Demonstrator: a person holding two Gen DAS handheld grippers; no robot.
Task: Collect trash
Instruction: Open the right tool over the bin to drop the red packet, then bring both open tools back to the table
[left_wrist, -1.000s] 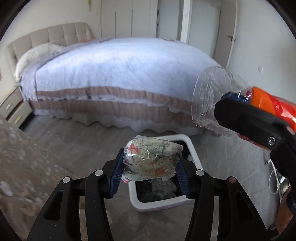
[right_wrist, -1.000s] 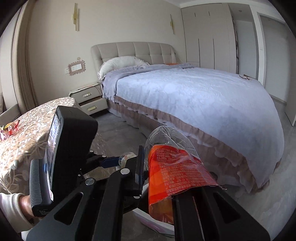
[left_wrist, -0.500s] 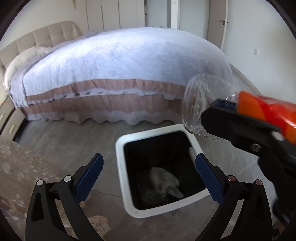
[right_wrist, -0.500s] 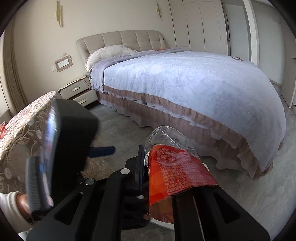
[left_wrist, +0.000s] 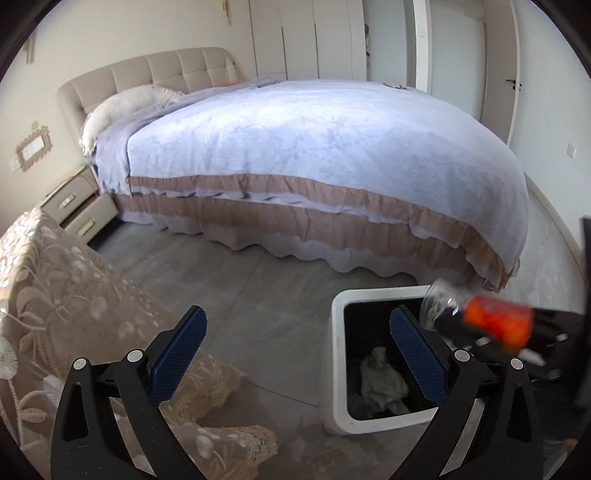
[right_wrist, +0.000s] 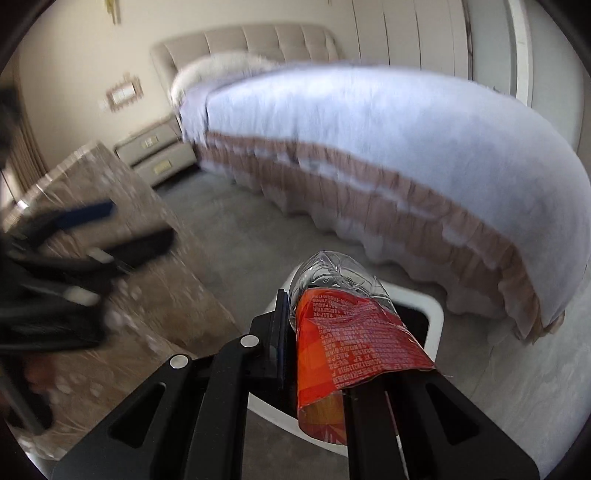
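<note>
A white trash bin (left_wrist: 338, 369) with a black liner stands on the floor by the bed; crumpled white trash (left_wrist: 382, 382) lies inside it. My left gripper (left_wrist: 295, 354) is open and empty, left of and above the bin. My right gripper (right_wrist: 317, 343) is shut on a crushed clear plastic bottle with an orange label (right_wrist: 343, 332) and holds it over the bin's rim (right_wrist: 432, 306). The bottle also shows in the left wrist view (left_wrist: 491, 323), blurred, over the bin's right edge.
A large bed with a pale blue cover (left_wrist: 314, 147) fills the room behind the bin. A table with a beige lace cloth (left_wrist: 55, 295) is at the left. A nightstand (left_wrist: 74, 210) stands by the headboard. Grey floor (left_wrist: 240, 295) lies between.
My left gripper opened and let go of the crumpled wrapper, then swung left away from the bin. My right gripper moved the bottle down over the bin.
</note>
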